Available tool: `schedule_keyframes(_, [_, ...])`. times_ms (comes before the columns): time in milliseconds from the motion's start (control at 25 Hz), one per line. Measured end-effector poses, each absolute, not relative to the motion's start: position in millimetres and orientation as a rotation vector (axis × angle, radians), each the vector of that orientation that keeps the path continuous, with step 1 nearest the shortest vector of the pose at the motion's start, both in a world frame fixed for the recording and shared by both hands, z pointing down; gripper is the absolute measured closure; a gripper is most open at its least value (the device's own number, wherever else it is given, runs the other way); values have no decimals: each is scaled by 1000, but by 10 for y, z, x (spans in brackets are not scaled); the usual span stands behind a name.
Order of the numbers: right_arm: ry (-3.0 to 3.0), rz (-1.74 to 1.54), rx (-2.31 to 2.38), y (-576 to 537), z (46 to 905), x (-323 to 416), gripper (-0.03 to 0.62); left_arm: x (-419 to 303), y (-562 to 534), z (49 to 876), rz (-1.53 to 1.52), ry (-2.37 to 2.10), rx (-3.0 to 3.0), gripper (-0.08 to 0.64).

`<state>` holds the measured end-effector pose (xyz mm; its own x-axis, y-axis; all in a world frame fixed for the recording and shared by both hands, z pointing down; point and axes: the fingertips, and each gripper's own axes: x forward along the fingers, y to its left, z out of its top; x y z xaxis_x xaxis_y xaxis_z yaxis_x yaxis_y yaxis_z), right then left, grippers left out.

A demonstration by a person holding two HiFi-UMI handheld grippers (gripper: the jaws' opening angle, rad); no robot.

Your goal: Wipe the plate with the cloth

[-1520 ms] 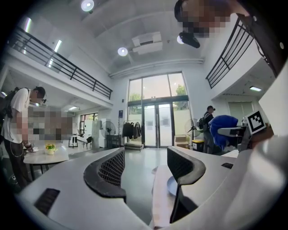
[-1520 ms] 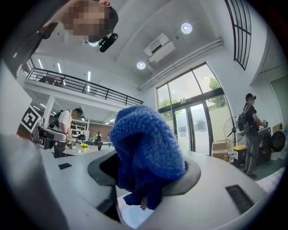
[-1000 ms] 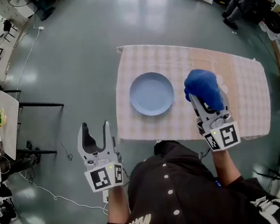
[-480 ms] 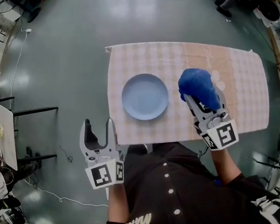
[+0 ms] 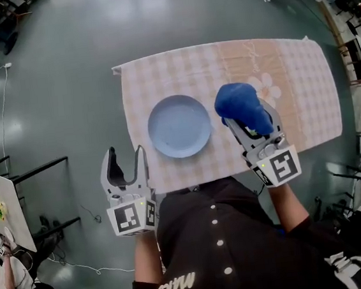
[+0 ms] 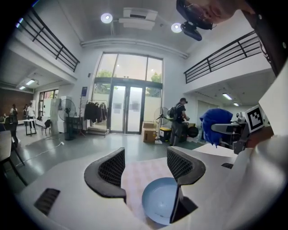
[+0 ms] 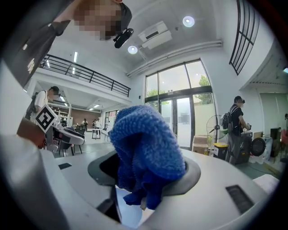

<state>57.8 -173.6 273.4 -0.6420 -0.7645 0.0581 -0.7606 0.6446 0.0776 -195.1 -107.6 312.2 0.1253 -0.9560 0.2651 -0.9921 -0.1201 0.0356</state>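
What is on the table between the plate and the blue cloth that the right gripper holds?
Nothing: the head view shows only bare checked tablecloth between the plate and the cloth.

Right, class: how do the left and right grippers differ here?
The left gripper is open and empty; the right gripper is shut on the cloth. The left gripper sits at the table's left edge; the right gripper is over the table, right of the plate. Both point forward.

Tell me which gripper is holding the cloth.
The right gripper: it is shut on the bunched blue cloth, beside the plate. The left gripper is open and empty.
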Motion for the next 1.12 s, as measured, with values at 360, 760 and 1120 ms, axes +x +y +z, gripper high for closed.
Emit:
schedule_keyframes(360, [-2725, -2, 1212, -1695, 3056, 330, 364, -1944, -1256, 3547, 351, -1793, 2210, 275])
schedule_keyframes(760, [-2700, 17, 1002, -1777, 3681, -87, 364, -1872, -1305, 4320, 464, -1609, 2186, 278])
schedule_keyframes(1120, [-2585, 73, 858, -1857, 4367, -317, 364, -1871, -1314, 5015, 503, -1486, 2093, 296])
